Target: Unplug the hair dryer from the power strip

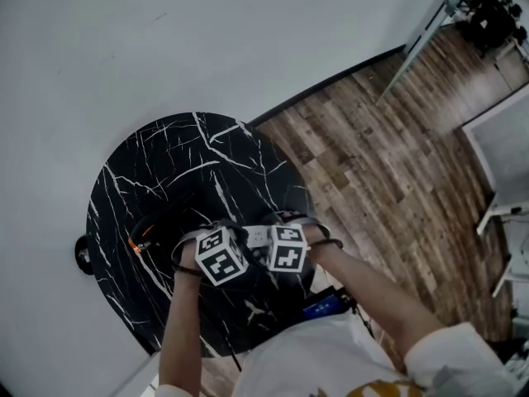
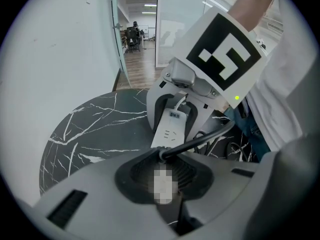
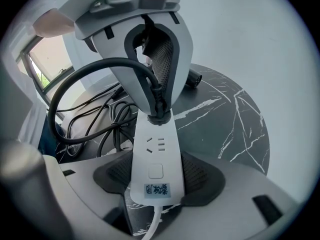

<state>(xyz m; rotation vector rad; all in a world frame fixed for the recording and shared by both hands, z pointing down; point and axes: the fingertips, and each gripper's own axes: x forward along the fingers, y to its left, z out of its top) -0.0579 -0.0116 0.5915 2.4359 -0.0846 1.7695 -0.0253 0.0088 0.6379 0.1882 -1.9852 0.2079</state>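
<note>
Two claws: left claw [image 2: 162,156] and right claw [image 3: 156,171], tip to tip over the near rim of the table [image 1: 165,164], both pointing steeply down.
Left claw state: narrow, pads clamped on the black plug [image 3: 159,115].
Right claw state: closed on the long sides of the white power strip [image 3: 155,154], at its cord end.
Plug: right between the left claw's tips, seated in the strip end farthest from the right claw, not pulled out.
Power strip: bridging the two claws, one end in each. Free socket and square switch face up just ahead of the right claw's pads, with a small printed label nearest them.
Black cable [image 3: 75,84]: leaving the plug, climbing along the left claw's jaw, then arching wide toward the person's side.
Hair dryer: possibly the dark tube-shaped thing [image 3: 192,78] lying on the table just past the left claw, but too little of it shows to be sure.
Loose cables [image 3: 110,126]: dark tangle of loops beside the strip, on the person's side of both claws.
White cord [image 3: 150,226]: running out of the strip's end, down beneath the right claw.
In the way: left claw's own jaws wrapped round the plug, hiding most of it from above.
Table: round, black marble look with white veins, set against a white wall [image 1: 124,40].
Floor [image 1: 372,180]: wood planks, off to the right claw's side.
</note>
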